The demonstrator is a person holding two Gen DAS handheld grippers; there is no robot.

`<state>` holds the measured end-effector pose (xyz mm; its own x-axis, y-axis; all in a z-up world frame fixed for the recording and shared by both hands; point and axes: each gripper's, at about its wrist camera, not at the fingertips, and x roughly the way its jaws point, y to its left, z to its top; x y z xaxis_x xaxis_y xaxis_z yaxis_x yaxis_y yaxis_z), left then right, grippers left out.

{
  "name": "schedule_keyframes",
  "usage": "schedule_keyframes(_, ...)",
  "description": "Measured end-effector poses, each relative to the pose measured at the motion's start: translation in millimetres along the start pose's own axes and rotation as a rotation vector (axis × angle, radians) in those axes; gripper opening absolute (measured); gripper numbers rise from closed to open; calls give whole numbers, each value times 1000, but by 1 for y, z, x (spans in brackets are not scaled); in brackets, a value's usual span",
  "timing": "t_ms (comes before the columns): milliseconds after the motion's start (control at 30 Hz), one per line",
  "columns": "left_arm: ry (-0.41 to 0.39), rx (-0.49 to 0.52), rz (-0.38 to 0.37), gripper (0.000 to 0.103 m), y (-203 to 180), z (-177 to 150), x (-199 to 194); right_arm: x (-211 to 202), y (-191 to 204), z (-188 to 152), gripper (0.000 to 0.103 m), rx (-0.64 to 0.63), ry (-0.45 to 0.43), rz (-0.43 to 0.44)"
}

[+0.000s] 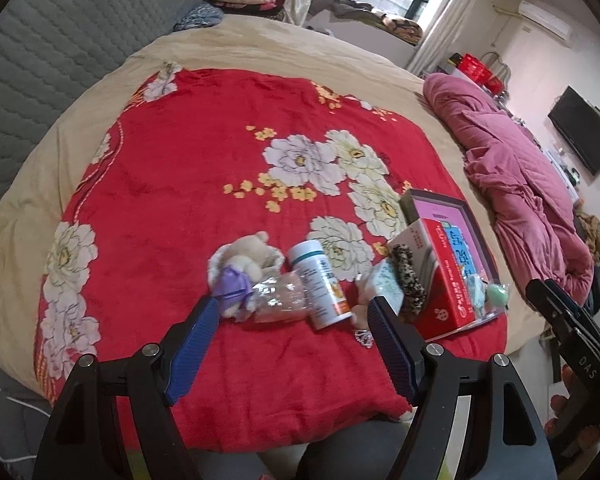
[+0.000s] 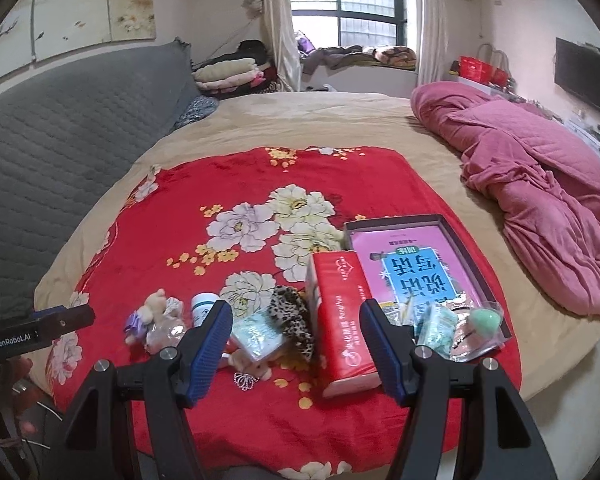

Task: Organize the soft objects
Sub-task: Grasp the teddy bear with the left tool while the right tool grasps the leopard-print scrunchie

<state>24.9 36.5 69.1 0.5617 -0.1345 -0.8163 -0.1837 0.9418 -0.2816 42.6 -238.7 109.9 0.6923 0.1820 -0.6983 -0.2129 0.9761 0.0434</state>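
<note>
A small plush bear (image 1: 242, 258) with a purple bow lies on the red flowered blanket (image 1: 204, 184), beside a white pill bottle (image 1: 320, 284) and a crinkled clear bag (image 1: 280, 298). A leopard scrunchie (image 1: 410, 280) and a pale tissue pack (image 1: 388, 286) lie near a red tissue box (image 1: 444, 280). My left gripper (image 1: 292, 312) is open just before the bottle. My right gripper (image 2: 296, 316) is open, above the red tissue box (image 2: 342, 320), scrunchie (image 2: 294, 318) and tissue pack (image 2: 256, 336). The bear (image 2: 152, 312) also shows in the right wrist view.
A dark shallow box (image 2: 460, 240) holds a pink book (image 2: 416, 264), small packs and a green sponge (image 2: 484, 318). A pink quilt (image 2: 540, 184) lies heaped at the right. A grey headboard (image 2: 68, 128) stands at the left. A silver brooch (image 2: 246, 380) lies near the front.
</note>
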Motion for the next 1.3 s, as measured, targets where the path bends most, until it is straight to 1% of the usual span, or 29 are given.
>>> schedule_keyframes(200,-4,-33,26,78,21,0,1,10,11,-5,66,-24,21,14)
schedule_keyframes(367,11,-45,41,78,31,-2,9,19,17,-11,66,-36,46,21)
schedule_keyframes(767,77,-44,47,78,34,-13,43,54,13,-24,66,-37,113,4)
schedule_keyframes(1000,98,-40,46,78,35,-10,63,92,26,-24,66,-88,143,-34)
schedule_keyframes(1300,143,-57,53,78,46,-8,91,150,34,-29,66,-145,221,-121)
